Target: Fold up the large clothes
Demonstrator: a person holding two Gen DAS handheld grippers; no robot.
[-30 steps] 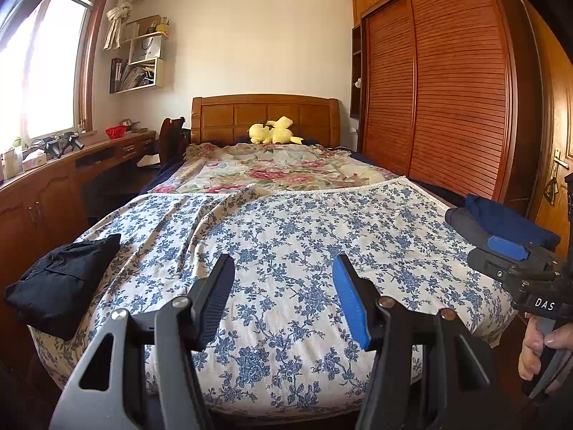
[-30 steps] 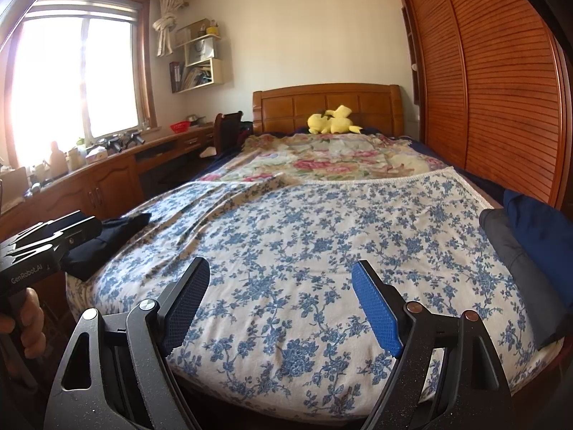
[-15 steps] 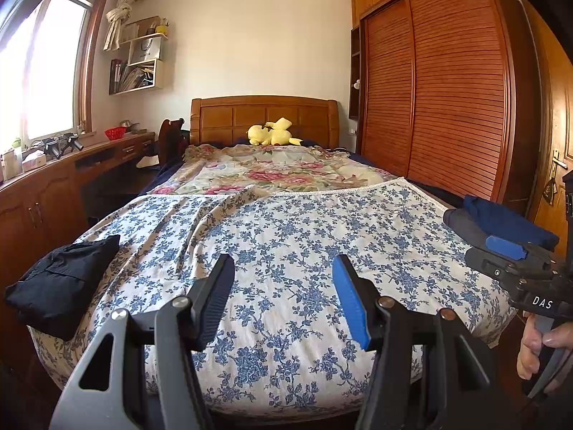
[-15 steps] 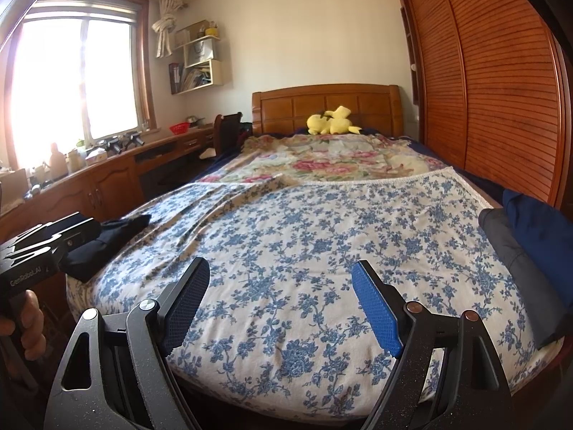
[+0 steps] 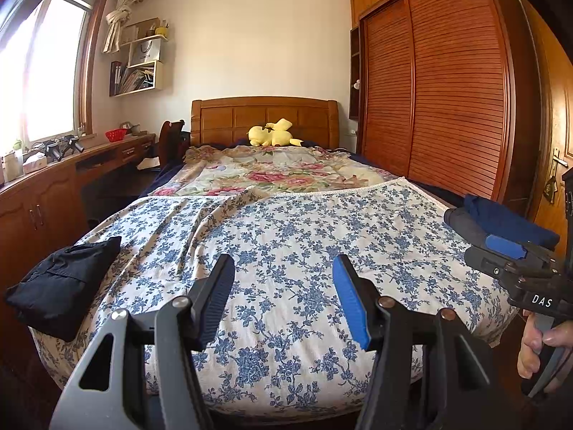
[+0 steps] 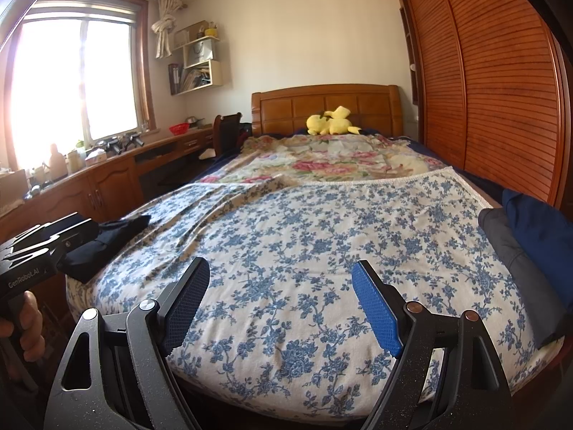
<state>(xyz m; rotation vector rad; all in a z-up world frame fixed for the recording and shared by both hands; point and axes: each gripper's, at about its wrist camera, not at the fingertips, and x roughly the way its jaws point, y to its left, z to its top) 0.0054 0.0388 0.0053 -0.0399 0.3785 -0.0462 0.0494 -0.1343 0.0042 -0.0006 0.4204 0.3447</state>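
A folded black garment (image 5: 61,286) lies at the bed's front left corner; it also shows in the right wrist view (image 6: 104,247). A grey and a navy garment (image 5: 501,220) are piled at the bed's right edge, also in the right wrist view (image 6: 530,251). My left gripper (image 5: 283,279) is open and empty, held off the foot of the bed. My right gripper (image 6: 281,286) is open and empty, also at the foot. Each gripper shows at the edge of the other's view.
The bed is covered by a blue-flowered white sheet (image 5: 304,243) with a pink-flowered quilt (image 5: 272,172) behind it. A yellow plush toy (image 5: 272,136) sits by the headboard. A wooden desk (image 5: 71,168) runs along the left, a slatted wardrobe (image 5: 447,100) along the right.
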